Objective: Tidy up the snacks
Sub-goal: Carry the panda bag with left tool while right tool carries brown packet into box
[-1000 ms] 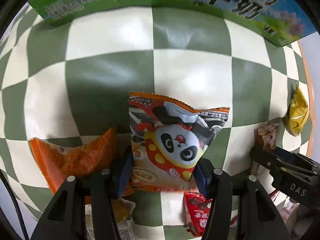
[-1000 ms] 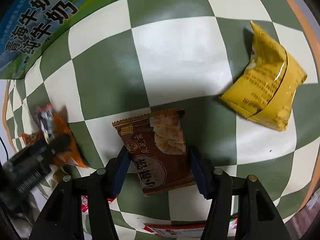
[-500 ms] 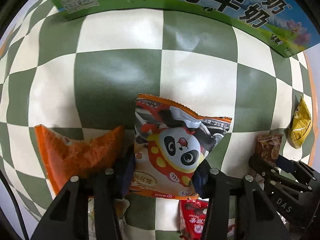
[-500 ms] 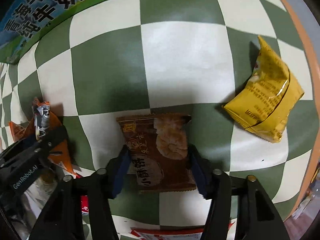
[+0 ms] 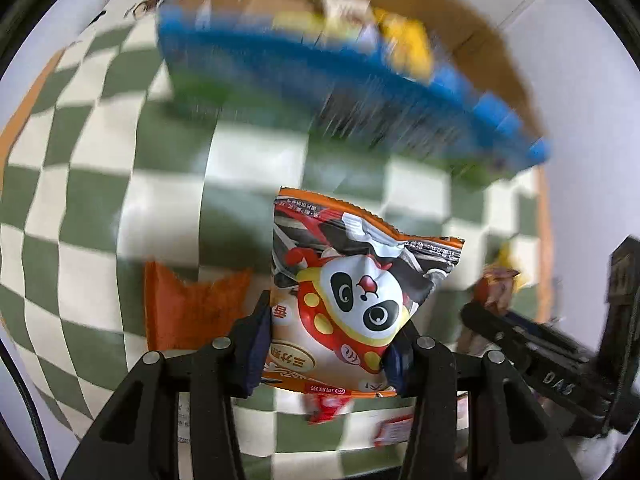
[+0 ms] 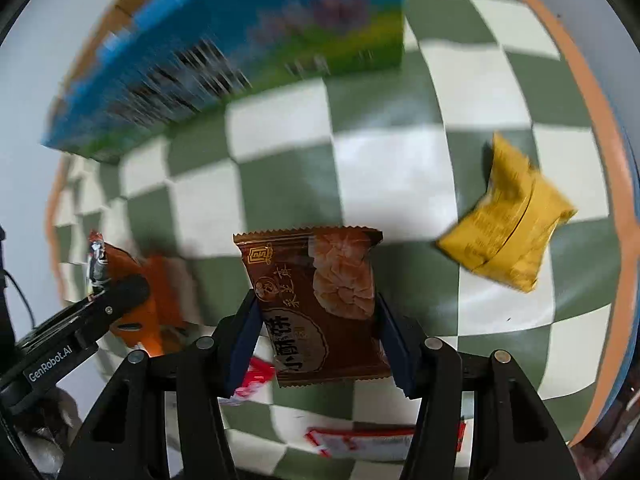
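Above the green-and-white checked mat [image 5: 168, 216], both grippers have lifted: the left gripper [image 5: 328, 344] has clamped the orange panda-print snack bag [image 5: 356, 292], the right gripper [image 6: 316, 336] grips the brown biscuit packet [image 6: 316, 300]. Both snacks look bound for the open cardboard box [image 5: 460, 12] behind.

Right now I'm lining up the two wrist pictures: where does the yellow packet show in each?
Left wrist: yellow packet, blurred, far right, behind the other gripper.
Right wrist: yellow packet, right of centre, lying on the checked cloth.
Shared landmark: the blue-green carton along the top.
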The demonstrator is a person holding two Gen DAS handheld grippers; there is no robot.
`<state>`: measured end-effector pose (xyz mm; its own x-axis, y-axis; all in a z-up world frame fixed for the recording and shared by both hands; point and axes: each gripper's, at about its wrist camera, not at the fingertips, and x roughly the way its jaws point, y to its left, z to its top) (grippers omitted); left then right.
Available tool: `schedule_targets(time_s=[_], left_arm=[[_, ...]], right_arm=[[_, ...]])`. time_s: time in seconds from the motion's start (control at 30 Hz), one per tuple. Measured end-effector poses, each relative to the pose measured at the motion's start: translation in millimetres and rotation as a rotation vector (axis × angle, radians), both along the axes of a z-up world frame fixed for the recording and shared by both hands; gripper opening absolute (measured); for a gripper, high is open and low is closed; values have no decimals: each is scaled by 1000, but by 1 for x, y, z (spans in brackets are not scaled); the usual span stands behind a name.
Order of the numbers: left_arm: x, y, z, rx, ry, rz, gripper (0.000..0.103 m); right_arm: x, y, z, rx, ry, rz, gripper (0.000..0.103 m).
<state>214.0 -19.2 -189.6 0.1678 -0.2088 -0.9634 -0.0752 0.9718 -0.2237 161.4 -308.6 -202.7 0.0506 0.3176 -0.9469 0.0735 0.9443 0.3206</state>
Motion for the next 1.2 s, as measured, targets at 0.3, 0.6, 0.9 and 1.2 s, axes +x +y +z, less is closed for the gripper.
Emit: schedule_targets(time_s=[0.3,0.6,0.9,1.2], left_arm=[[81,-1,115,-74,-189,-23,45],[214,5,82,50,-70,-31,45],[301,30,-13,118,119,2,45],[317,38,-45,148,157,-22,65]], right_arm=[[95,-4,135,114,-213,-6,59],[236,28,150,-16,-272,20,59],[332,40,74,-164,-143,42,59],[367,33,23,-186,-52,22,92]])
